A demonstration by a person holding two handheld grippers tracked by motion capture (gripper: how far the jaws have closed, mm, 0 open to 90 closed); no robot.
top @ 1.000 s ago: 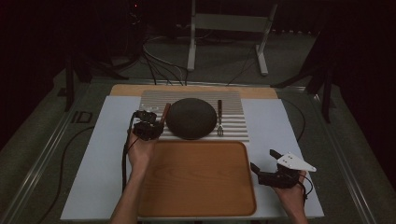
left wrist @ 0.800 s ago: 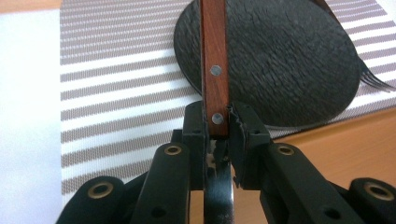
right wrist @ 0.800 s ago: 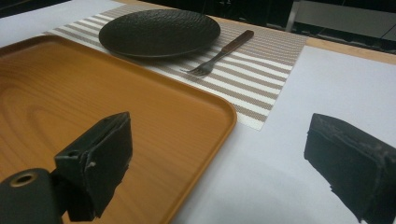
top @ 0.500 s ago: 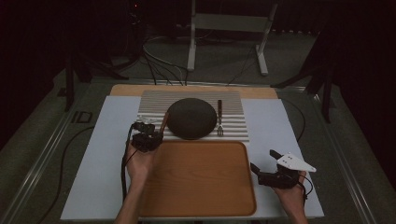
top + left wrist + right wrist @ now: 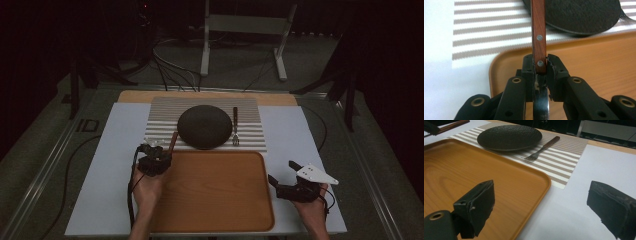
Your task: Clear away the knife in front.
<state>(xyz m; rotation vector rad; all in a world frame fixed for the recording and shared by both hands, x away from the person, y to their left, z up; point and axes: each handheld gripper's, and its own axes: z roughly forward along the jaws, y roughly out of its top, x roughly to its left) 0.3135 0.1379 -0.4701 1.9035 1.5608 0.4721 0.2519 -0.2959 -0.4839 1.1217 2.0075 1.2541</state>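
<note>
Dark floor, cables and a metal stand lay beyond the bench (image 5: 300, 130), which carried a white sheet, a striped mat (image 5: 250, 131) and a wooden tray (image 5: 215, 190).

At the tray's near-left corner, the left tool (image 5: 156, 159) had its jaws clamped on a knife (image 5: 539, 37). In the left gripper view, the pads pinched the end of the reddish wooden handle where it met the blade; the handle, with two rivets showing, ran straight ahead from the jaws, while the blade passed back between the tool's arms. The handle's far end reached over the mat, just beside the rim of a dark plate (image 5: 584, 15). Beneath the jaws was the tray's rounded corner.

At the tray's right edge, the right tool (image 5: 285, 176) rested over the white sheet, its jaws standing well apart with nothing between them. Ahead of that tool, in the right gripper view, a fork (image 5: 542, 148) lay on the mat, just beside the plate, tines pointing toward the tray.
</note>
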